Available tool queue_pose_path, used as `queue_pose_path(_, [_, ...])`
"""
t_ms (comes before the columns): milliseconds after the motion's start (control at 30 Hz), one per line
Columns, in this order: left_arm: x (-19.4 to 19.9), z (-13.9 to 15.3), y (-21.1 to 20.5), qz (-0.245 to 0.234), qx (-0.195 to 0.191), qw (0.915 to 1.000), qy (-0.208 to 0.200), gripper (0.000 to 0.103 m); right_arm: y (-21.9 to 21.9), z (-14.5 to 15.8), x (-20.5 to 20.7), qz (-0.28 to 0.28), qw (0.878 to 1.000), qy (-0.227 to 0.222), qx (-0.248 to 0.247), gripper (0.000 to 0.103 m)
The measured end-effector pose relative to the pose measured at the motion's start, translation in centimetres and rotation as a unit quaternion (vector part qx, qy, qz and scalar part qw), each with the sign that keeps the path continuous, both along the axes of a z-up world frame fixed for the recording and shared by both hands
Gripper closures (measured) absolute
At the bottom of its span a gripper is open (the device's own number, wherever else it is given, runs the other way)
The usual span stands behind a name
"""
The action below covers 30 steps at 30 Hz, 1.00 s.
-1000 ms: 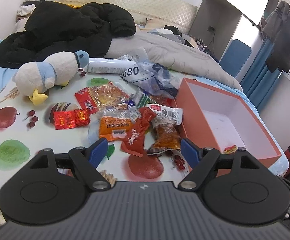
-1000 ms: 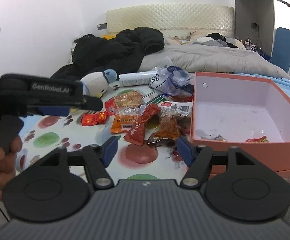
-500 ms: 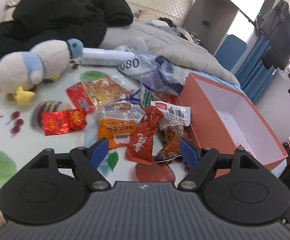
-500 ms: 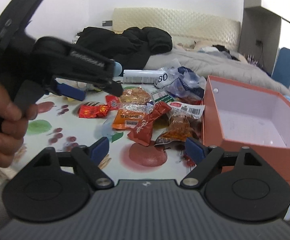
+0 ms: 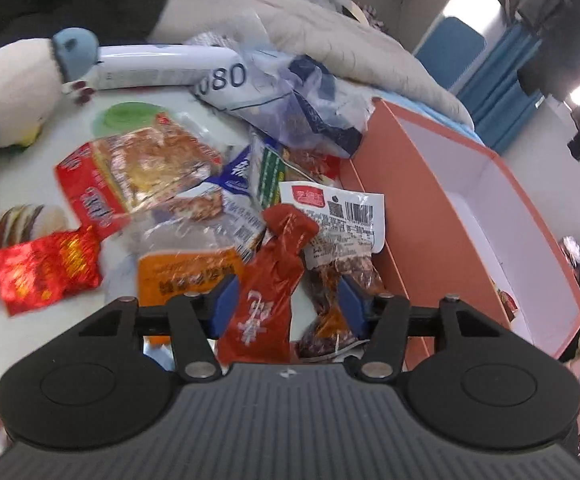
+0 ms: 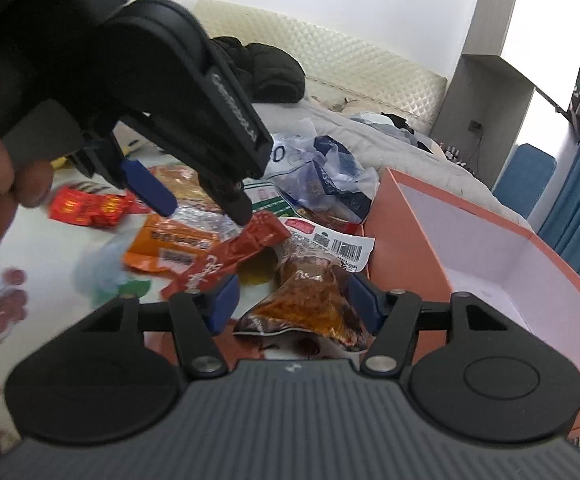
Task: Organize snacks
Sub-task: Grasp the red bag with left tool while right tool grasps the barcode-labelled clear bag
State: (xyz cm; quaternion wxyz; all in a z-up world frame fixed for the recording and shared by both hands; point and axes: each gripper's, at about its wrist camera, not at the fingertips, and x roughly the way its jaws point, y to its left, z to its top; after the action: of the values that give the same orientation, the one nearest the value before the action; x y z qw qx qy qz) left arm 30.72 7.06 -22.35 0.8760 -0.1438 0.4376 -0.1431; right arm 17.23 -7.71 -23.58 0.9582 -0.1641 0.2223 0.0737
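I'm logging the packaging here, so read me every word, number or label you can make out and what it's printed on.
"080": clear crumpled plastic bag.
"GenRobot.AI", blurred and only partly legible: black left hand-held gripper.
White script on the long red snack pouch: unreadable.
Barcode label on the clear brown-meat packet: too small.
Orange packet print: blurred.

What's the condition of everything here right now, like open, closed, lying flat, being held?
left gripper: open, straddling the dark red packet
right gripper: open, holding nothing
dark red packet: sealed, crumpled, lying on the table
brown meat pouch: sealed, lying flat
orange box: open, lid off, nearly empty
blue plastic bag: crumpled, lying loose
plush duck: lying on its side
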Motion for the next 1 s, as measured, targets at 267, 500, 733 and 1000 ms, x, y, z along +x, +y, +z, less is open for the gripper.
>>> queue_pose_path(267, [3.9, -1.6, -1.7, -0.024, 0.010, 0.9990, 0.035, 0.041, 0.2, -1.6, 3.1, -0.012, 1.000, 0.000, -0.019, 0.041])
queue_pose_path(500, [4.6, -2.5, -2.4, -0.043, 0.054, 0.9967, 0.042, 0.040, 0.0, -2.3, 3.9, -0.008, 1.000, -0.003, -0.026, 0.040])
queue_pose_path(733, [5.2, -3.9, -3.0, -0.050, 0.069, 0.9944, 0.063, 0.052, 0.6, -3.7, 5.3, -0.016, 0.998, 0.019, -0.057, 0.041])
queue_pose_path(1000, [3.8, -4.2, -3.5, -0.040, 0.069, 0.9948, 0.063, 0.060, 0.8, -4.1, 5.2, -0.004, 0.997, 0.033, -0.067, 0.057])
